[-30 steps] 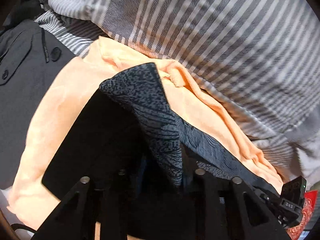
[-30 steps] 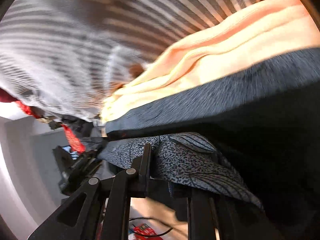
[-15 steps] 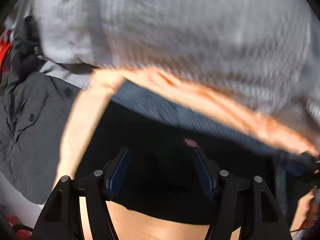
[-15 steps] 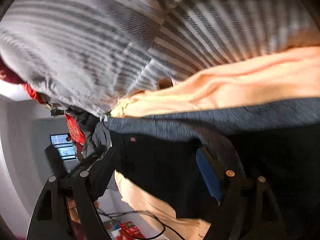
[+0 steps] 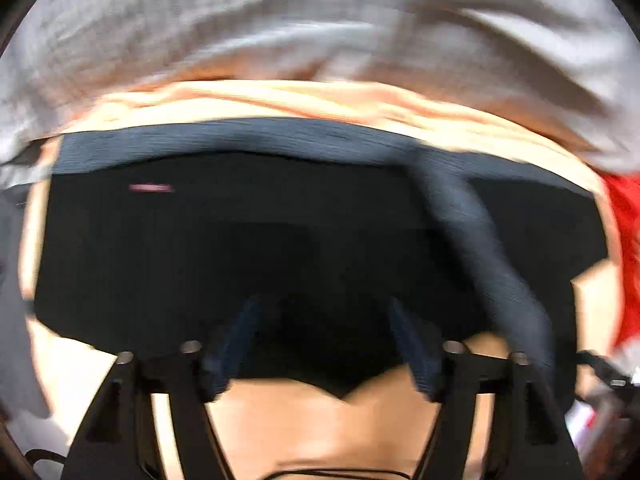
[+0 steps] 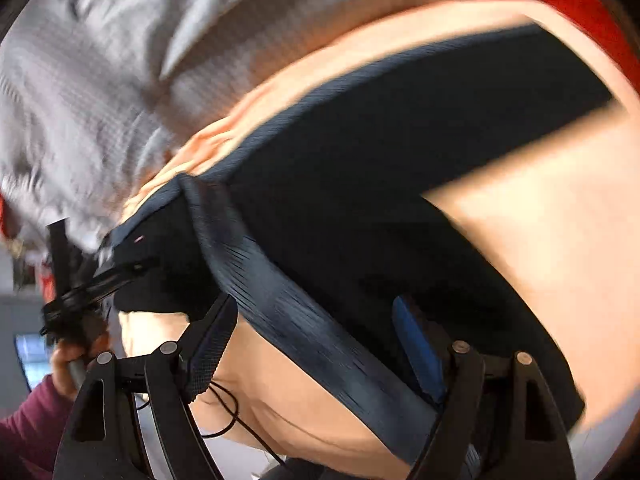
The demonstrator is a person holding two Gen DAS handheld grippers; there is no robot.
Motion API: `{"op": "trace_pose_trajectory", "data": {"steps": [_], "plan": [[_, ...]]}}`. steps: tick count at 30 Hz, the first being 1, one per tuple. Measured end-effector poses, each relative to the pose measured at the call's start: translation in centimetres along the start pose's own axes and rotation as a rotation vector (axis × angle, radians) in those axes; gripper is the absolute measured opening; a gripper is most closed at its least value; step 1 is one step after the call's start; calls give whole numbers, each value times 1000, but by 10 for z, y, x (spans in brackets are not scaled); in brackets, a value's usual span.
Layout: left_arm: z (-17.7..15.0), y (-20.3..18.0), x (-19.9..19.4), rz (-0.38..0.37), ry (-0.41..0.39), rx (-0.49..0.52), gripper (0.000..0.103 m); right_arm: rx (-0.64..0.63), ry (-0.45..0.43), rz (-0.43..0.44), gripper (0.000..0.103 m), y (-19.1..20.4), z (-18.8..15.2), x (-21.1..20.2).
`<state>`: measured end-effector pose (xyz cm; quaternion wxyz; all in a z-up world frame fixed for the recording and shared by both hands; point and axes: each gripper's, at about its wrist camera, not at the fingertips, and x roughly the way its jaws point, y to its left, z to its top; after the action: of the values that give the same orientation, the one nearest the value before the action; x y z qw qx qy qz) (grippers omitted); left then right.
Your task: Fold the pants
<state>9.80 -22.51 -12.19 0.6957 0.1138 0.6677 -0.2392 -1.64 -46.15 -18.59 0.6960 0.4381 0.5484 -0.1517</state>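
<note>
Dark folded pants (image 5: 280, 240) lie flat on peach cloth (image 5: 320, 420).

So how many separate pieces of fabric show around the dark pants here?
3: a peach cloth directly under the pants, a grey striped cloth beyond it, and a red one at the right edge. More may be hidden.

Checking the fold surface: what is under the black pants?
The pants lie on a peach cloth, which shows around their edges. Grey striped fabric sits beyond. Whatever lies beneath the peach cloth is covered.
</note>
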Motion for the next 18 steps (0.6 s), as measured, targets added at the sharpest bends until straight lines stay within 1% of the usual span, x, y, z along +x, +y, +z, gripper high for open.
{"op": "trace_pose_trajectory", "data": {"steps": [1,3,6,7,9,12,14,16,18], "plan": [[-5,-17,0,-59,7,18,84,48,-16,-9,83,-15,-13,-10],[-16,-52,5,-150,46,65,84,149,-51,-10,83,-47,-42,-28],[-31,-96,17,-224,93,139,84,273,-90,-15,83,-81,-84,-38],[-39,-113,17,-237,101,159,84,307,-102,-21,83,-90,-96,-40],[-43,-123,29,-246,126,183,84,387,-127,-19,83,-110,-125,-41],[-57,-131,46,-242,164,188,84,467,-143,18,83,-132,-158,-34],[-63,-134,50,-237,174,188,84,485,-147,30,83,-136,-170,-27],[-64,-139,54,-238,175,192,84,501,-152,68,79,-140,-179,-21],[-65,-150,55,-234,168,208,84,499,-164,108,72,-137,-179,-12]]}}
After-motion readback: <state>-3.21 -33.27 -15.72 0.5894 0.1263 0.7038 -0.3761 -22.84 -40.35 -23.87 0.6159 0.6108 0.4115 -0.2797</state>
